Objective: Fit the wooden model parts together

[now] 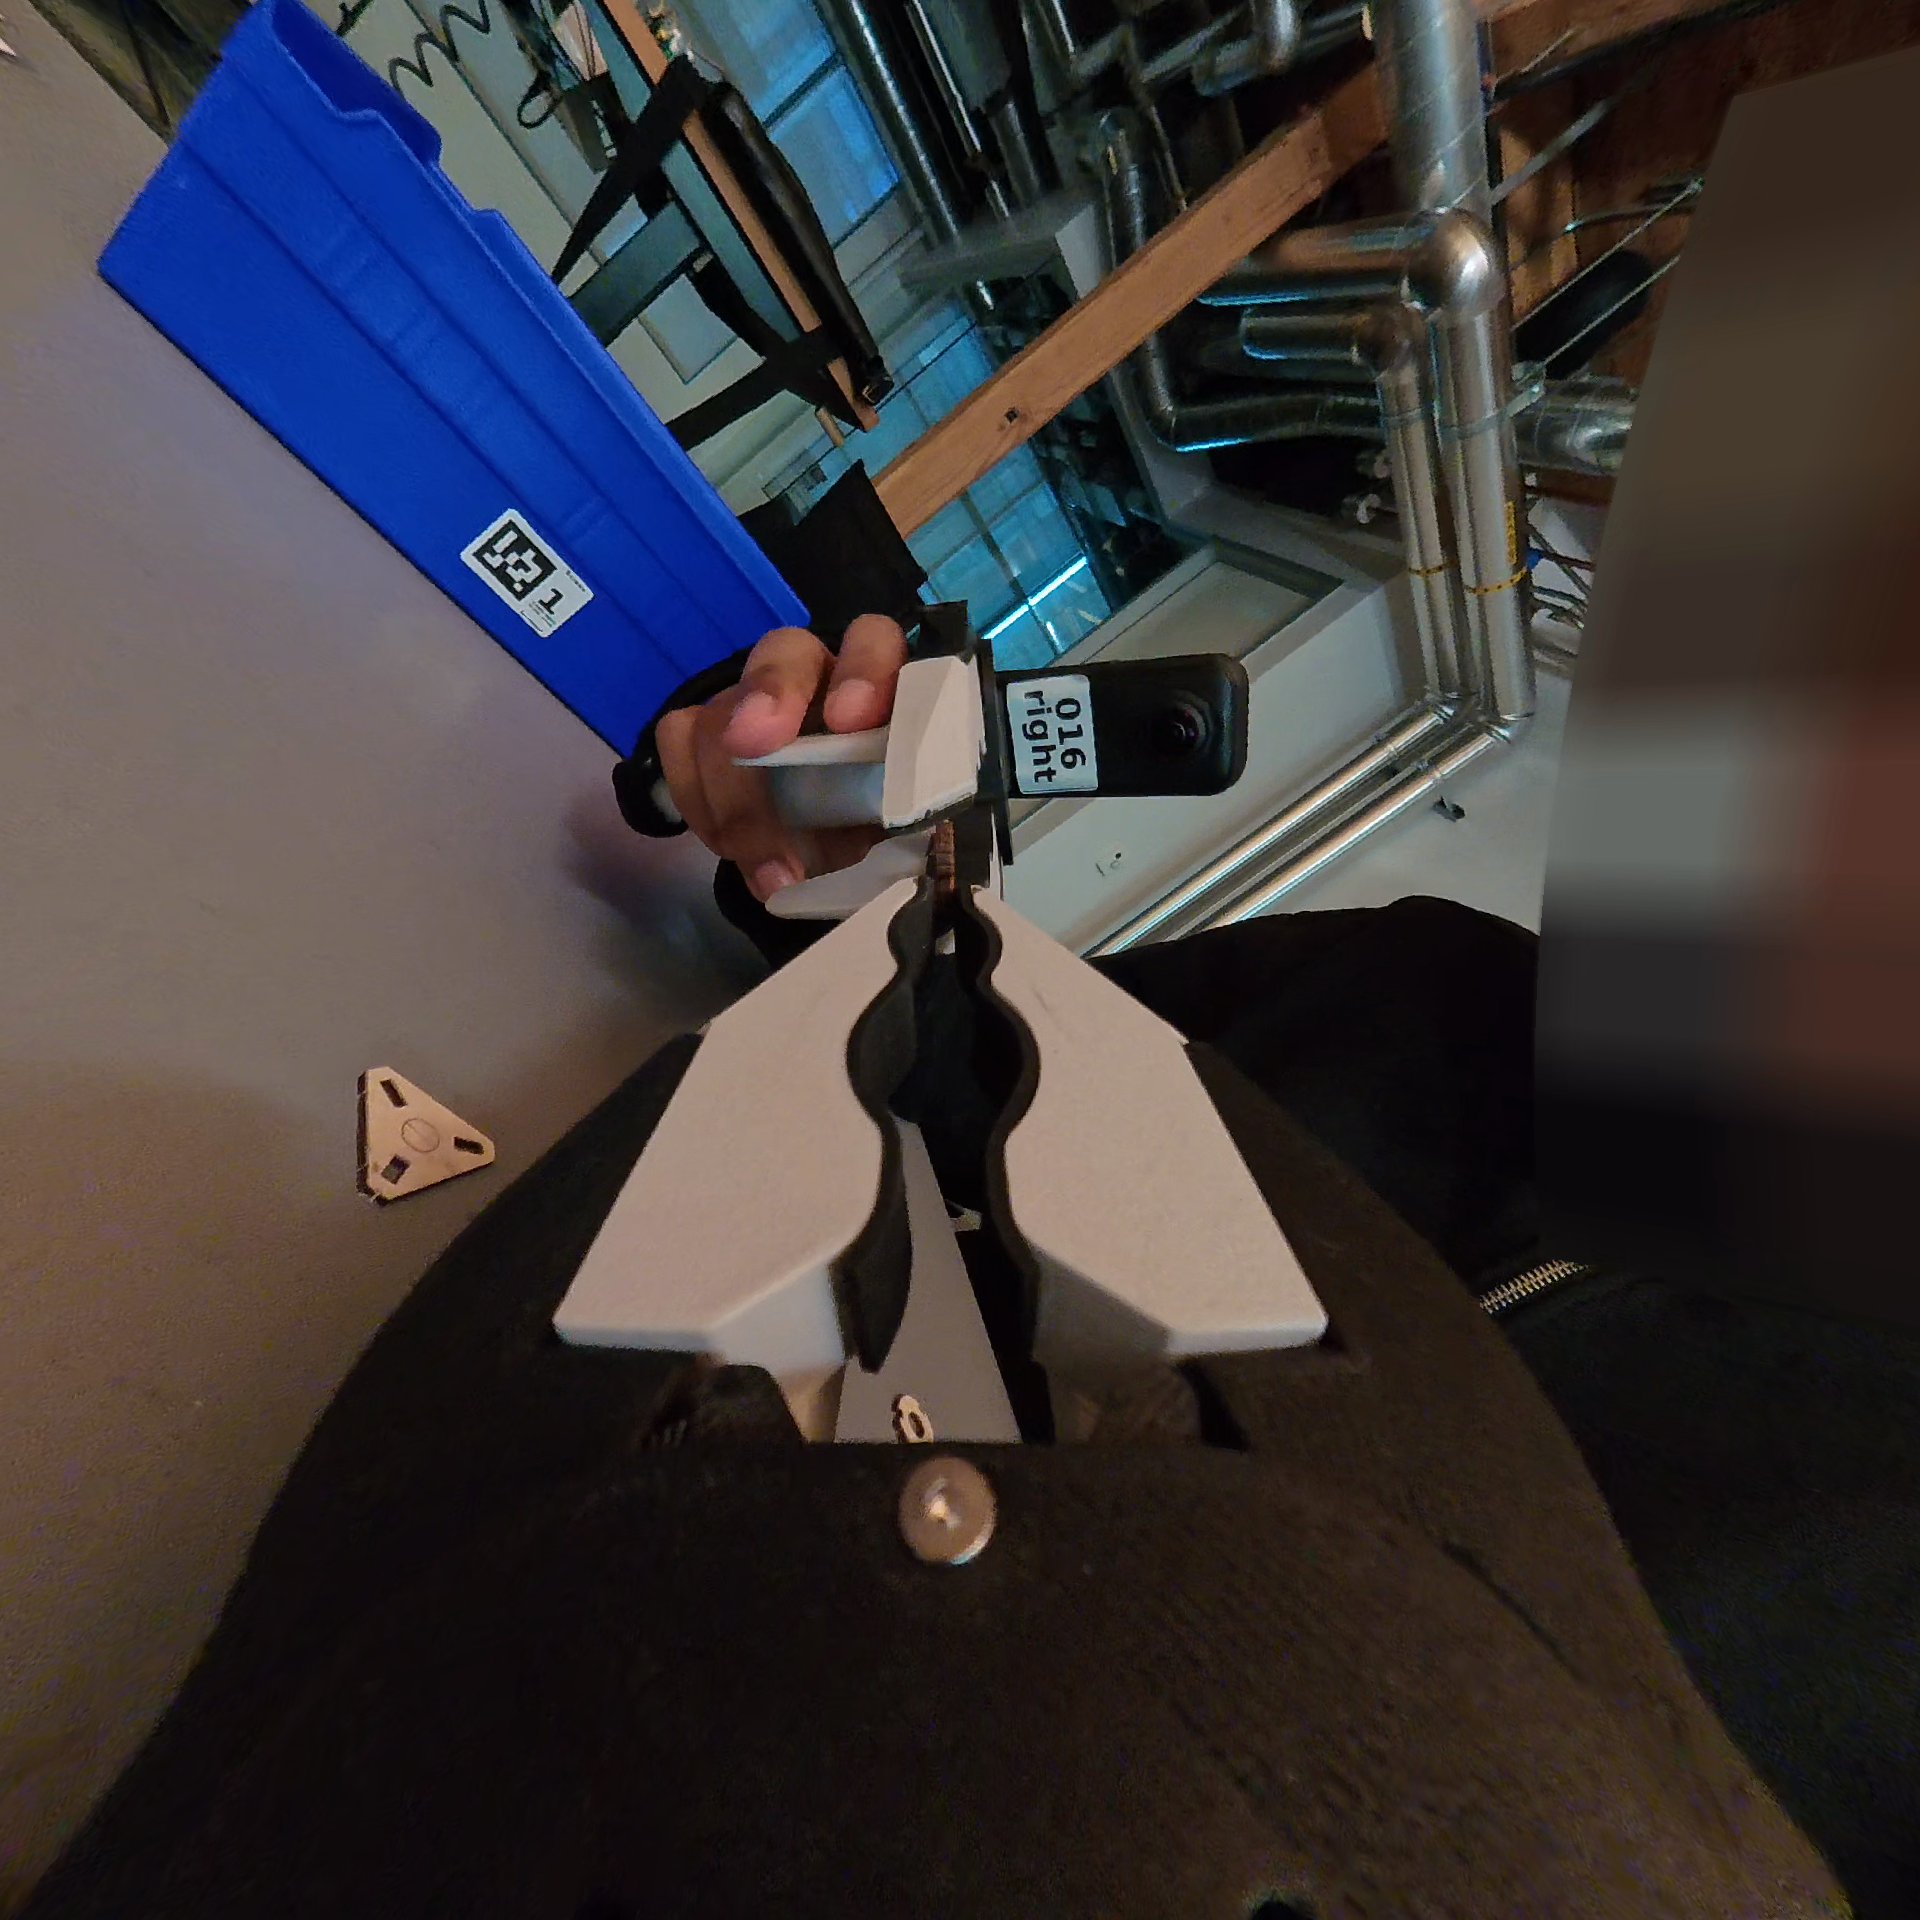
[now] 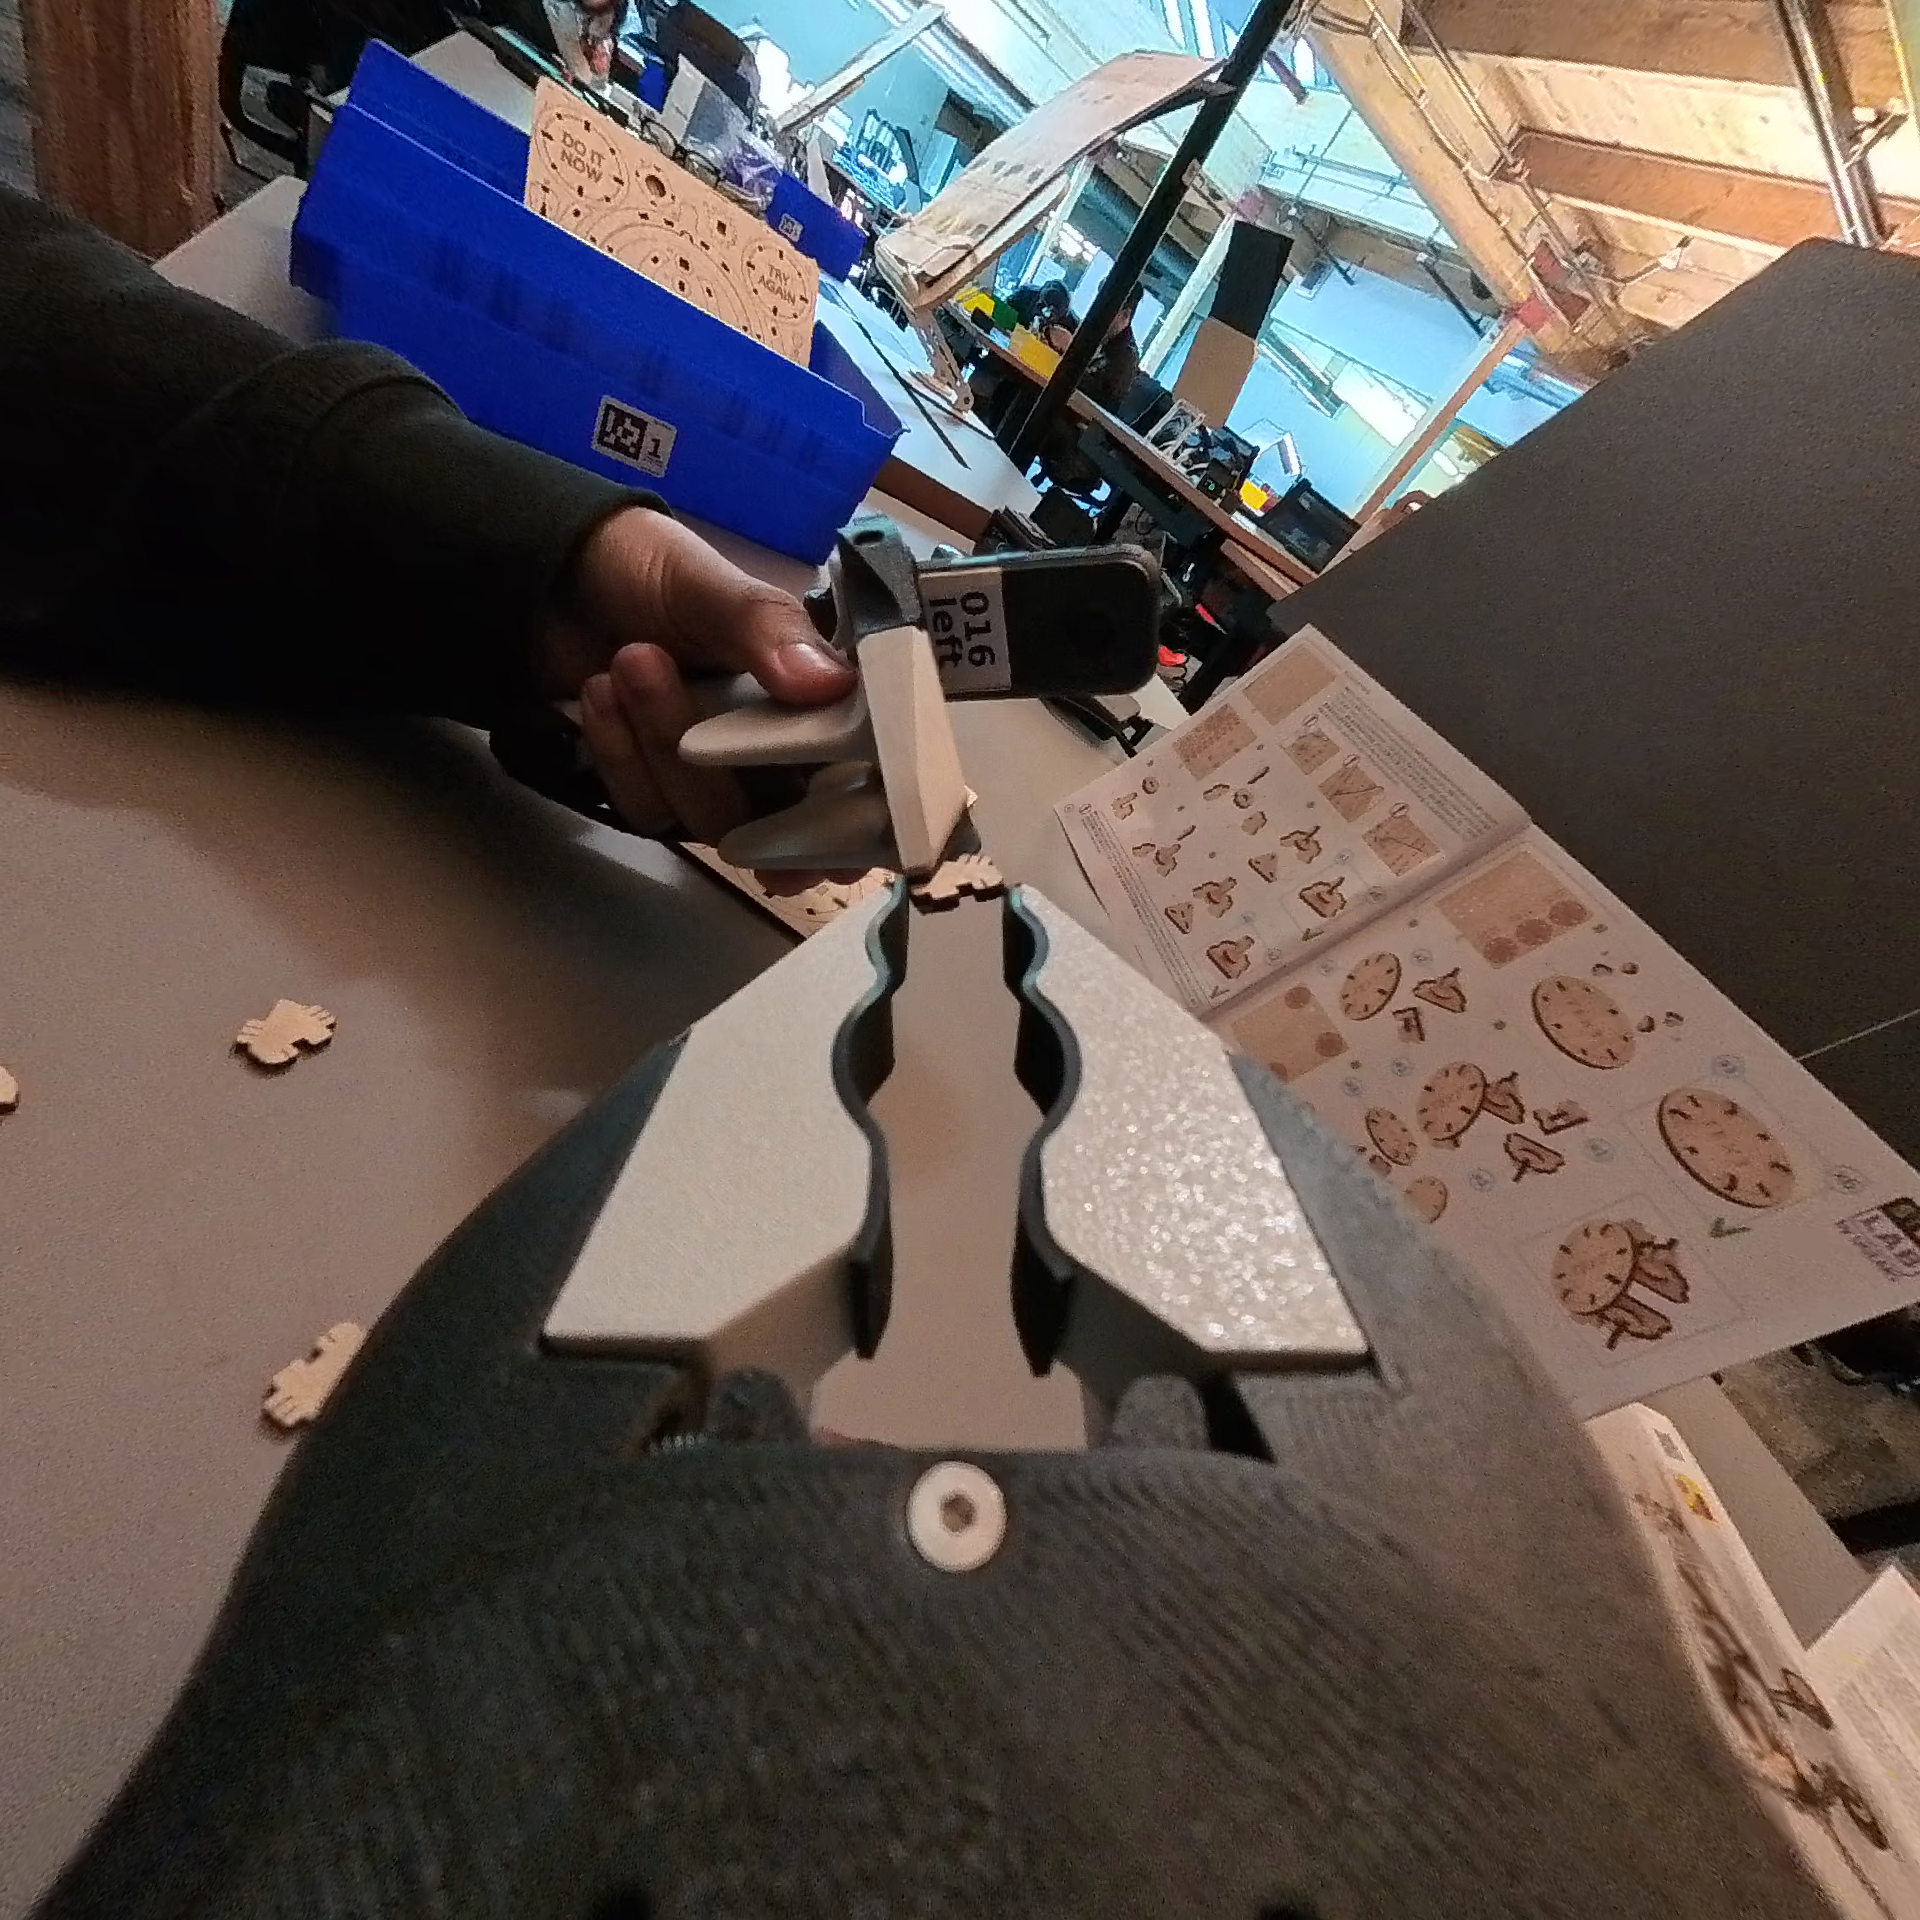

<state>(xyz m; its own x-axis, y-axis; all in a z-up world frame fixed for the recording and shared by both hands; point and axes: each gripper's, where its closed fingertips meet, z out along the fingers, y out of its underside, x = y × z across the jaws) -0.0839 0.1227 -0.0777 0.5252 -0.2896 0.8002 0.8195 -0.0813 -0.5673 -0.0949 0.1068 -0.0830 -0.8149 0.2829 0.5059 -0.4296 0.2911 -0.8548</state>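
Left wrist view: the left gripper is clenched, its white fingers with black wavy pads meeting at the tips on the thin edge of a small light-brown laser-cut wooden piece, seen edge-on so that only its toothed rim shows. Holding it by one end appears to leave the rest of the piece free. Directly beyond, touching or just short of that piece, is the right gripper, gripped by a hand and carrying a black camera. On the grey table lie a flat triangular wooden plate with slots and, farther off, a blue plastic bin.

Right wrist view: the right gripper has its jaws set a little apart, with the same wooden piece lying flat across the tips and spanning them. Whether its pads press on the piece I cannot tell, as the contact is too small to read. The left gripper comes in from above and pinches the piece's left end. Just to the right lies an open paper instruction sheet with wooden-part drawings; two loose wooden cut-outs sit well apart on the left.
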